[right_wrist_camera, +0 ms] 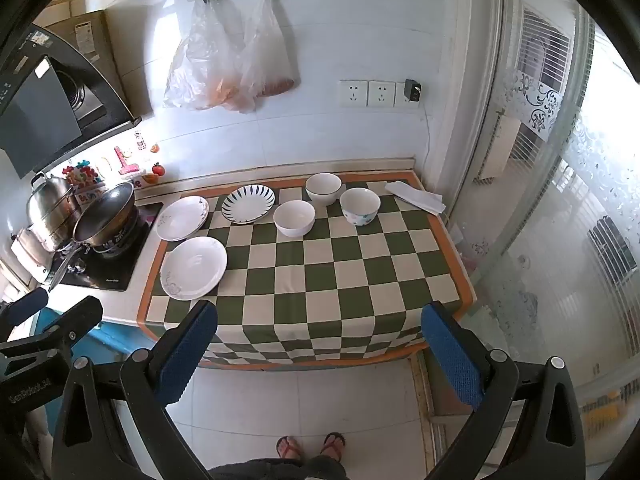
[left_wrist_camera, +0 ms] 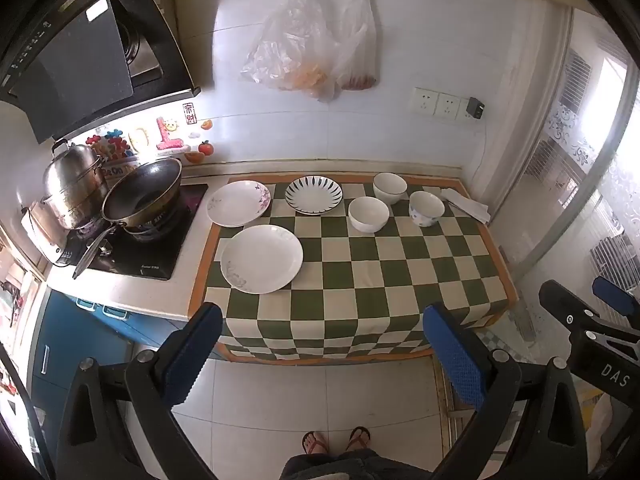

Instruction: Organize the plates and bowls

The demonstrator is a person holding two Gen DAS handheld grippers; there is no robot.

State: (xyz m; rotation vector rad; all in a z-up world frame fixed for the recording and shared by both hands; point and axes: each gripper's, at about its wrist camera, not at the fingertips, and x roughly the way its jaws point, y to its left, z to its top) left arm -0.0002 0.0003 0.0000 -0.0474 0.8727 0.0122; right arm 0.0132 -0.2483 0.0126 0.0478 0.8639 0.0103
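A: In the left wrist view, the left gripper (left_wrist_camera: pixel 322 344) hangs released and empty off the counter's front. Three plates lie apart at 10 to 11 o'clock: big plate (left_wrist_camera: pixel 262 259), flowered plate (left_wrist_camera: pixel 239 203), striped plate (left_wrist_camera: pixel 314 195). Nothing stacked, I'd guess

B: In the right wrist view, the right gripper (right_wrist_camera: pixel 318 350) is spread too, holding nothing. Three bowls (right_wrist_camera: pixel 294 218) cluster upright at 12 o'clock on the checked cloth (right_wrist_camera: pixel 360 280), likely waiting to be nested
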